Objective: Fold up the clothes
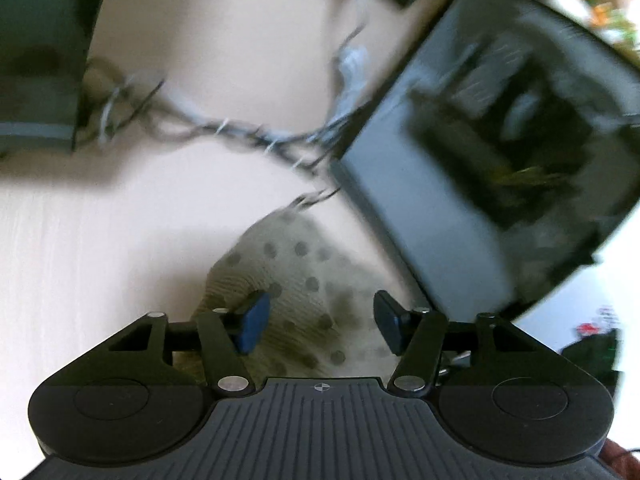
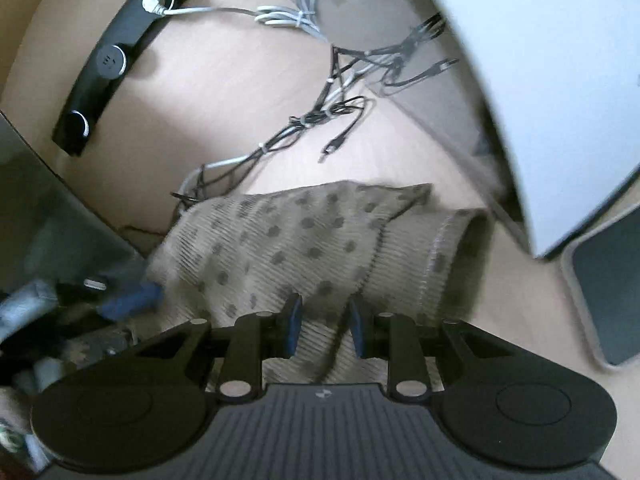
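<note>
A beige ribbed sock with grey dots (image 2: 304, 248) lies flat on the pale desk (image 2: 248, 92), just in front of a tangle of cables (image 2: 304, 120). The left gripper (image 1: 320, 322) hangs over it with jaws wide apart, holding nothing. The right gripper (image 2: 323, 328) has its jaws narrowly parted above the sock, not pinching it.

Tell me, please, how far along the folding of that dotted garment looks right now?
Done: the dotted garment already lies doubled on the desk, one layer over its hemmed tube end. In hand: nothing is gripped; the right gripper and left gripper both stand open above the cloth. Left: any further fold and squaring up, away from the cables.
</note>
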### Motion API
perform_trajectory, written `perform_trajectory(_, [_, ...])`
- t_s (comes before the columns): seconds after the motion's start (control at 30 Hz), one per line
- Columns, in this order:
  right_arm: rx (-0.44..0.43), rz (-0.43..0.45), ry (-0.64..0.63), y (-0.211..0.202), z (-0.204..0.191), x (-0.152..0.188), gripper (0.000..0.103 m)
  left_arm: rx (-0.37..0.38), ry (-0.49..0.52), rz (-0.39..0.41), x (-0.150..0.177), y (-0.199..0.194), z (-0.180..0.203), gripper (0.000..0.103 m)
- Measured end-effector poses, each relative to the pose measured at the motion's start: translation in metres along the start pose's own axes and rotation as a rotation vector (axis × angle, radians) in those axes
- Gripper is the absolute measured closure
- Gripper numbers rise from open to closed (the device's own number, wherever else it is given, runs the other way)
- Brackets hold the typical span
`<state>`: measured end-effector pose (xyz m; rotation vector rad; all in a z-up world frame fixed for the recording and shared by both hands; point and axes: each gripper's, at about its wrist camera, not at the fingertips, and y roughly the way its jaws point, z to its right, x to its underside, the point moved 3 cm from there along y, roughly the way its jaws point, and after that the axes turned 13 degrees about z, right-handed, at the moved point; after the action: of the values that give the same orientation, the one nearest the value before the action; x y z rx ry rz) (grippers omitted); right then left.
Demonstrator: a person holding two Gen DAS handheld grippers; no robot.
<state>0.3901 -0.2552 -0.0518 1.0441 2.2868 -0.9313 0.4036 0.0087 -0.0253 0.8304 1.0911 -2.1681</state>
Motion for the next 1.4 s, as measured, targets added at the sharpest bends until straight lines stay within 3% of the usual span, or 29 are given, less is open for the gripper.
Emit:
perform_trajectory(0.13, [-0.130, 0.065, -0.013, -0.005, -0.018, -0.001, 0.077, -0.041, 0.001, -0.062, 0.014, 0.010, -0.013, 0.043])
perform_trajectory(0.3, [0.004, 0.060, 0.064, 0.008, 0.004, 0.006, 0.074, -0.048, 0.015, -0.066, 0.014, 0.009, -0.014, 0.044])
perform_trajectory(0.4, [0.057, 0.110, 0.040, 0.002, 0.006, 0.005, 0.062, -0.042, 0.006, -0.068, 0.014, 0.010, -0.018, 0.044])
perform_trajectory(0.47, [0.105, 0.129, 0.079, -0.002, 0.009, 0.002, 0.061, -0.040, -0.010, -0.067, 0.015, 0.008, -0.022, 0.044])
perform_trajectory(0.57, [0.105, 0.119, 0.093, -0.008, 0.007, -0.001, 0.050, -0.039, -0.016, -0.069, 0.013, 0.008, -0.023, 0.044])
perform_trajectory(0.67, [0.056, 0.080, 0.118, 0.002, 0.011, 0.002, 0.049, -0.036, -0.015, -0.071, 0.014, 0.010, -0.024, 0.044])
perform_trajectory(0.7, [0.022, 0.091, 0.115, 0.006, 0.008, 0.001, 0.050, -0.035, -0.018, -0.070, 0.013, 0.010, -0.024, 0.044])
perform_trajectory(0.8, [-0.088, 0.135, 0.037, 0.018, -0.010, -0.004, 0.080, -0.024, -0.028, -0.064, 0.013, 0.008, -0.024, 0.042])
perform_trajectory(0.83, [-0.100, 0.133, 0.008, 0.021, -0.017, -0.006, 0.094, -0.016, -0.038, -0.061, 0.013, 0.006, -0.024, 0.040])
perform_trajectory(0.87, [-0.105, 0.126, -0.017, 0.023, -0.023, -0.008, 0.100, -0.006, -0.049, -0.058, 0.013, 0.004, -0.024, 0.038])
perform_trajectory(0.97, [-0.154, 0.194, -0.101, -0.015, -0.044, -0.022, 0.101, 0.036, -0.073, -0.050, 0.012, -0.008, -0.021, 0.036])
perform_trajectory(1.03, [-0.174, 0.229, -0.161, -0.049, -0.053, -0.028, 0.101, 0.080, -0.065, -0.039, 0.012, -0.021, -0.015, 0.029])
perform_trajectory(1.2, [0.013, 0.084, -0.157, -0.057, -0.007, -0.002, 0.101, 0.076, 0.034, -0.032, 0.015, -0.039, 0.002, 0.027])
perform_trajectory(1.3, [0.136, -0.013, -0.177, -0.047, 0.018, 0.017, 0.103, 0.089, 0.076, 0.023, 0.003, -0.051, 0.015, 0.028])
perform_trajectory(1.4, [0.125, -0.042, -0.197, -0.062, 0.022, 0.022, 0.103, 0.129, 0.096, 0.085, -0.014, -0.051, 0.032, 0.029])
